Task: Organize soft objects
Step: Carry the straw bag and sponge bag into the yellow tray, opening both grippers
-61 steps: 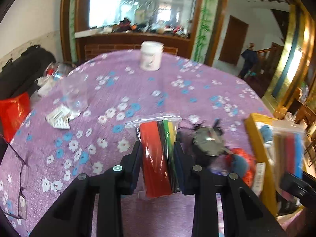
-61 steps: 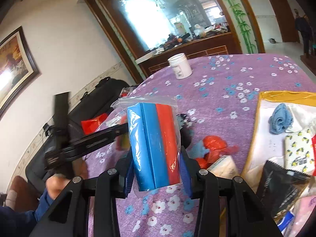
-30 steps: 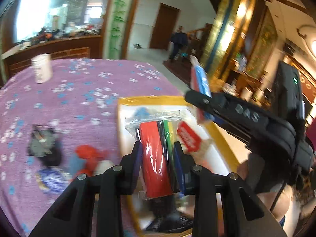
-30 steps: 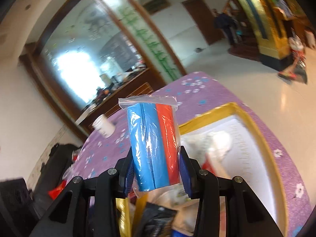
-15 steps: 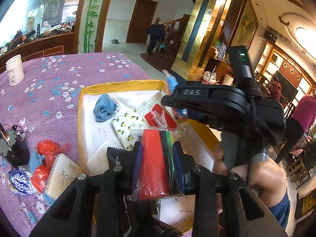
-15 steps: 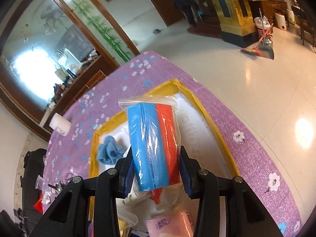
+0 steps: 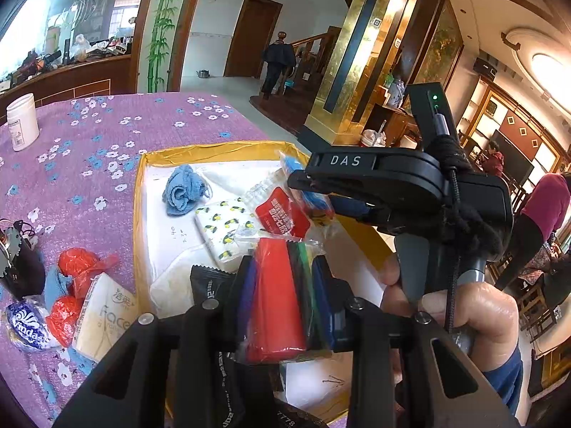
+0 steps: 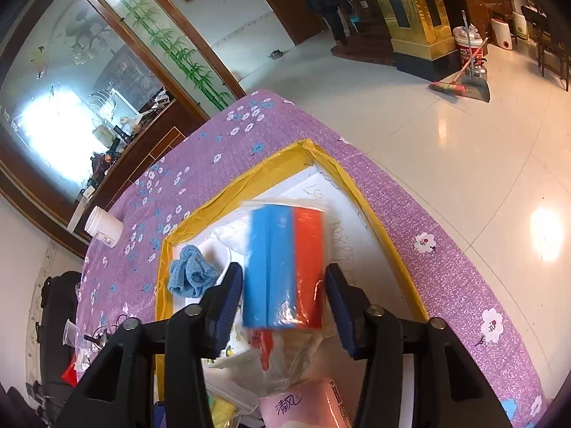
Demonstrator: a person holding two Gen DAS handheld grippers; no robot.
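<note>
- Two clear plastic bags of coloured foam strips: one with red, black, green and yellow strips (image 7: 282,296), one with blue and orange-red strips (image 8: 283,267).
- One yellow-rimmed white tray (image 7: 214,149).
- One rolled light-blue cloth (image 7: 183,190).
- One white tissue pack printed with lemons (image 7: 223,228).
- One pink tissue pack (image 8: 303,408).
- One white plastic jar (image 7: 22,121) on the counter.
- One beige tissue pack (image 7: 105,315).
- Two black tools: left (image 7: 285,306), right (image 8: 283,297).
</note>
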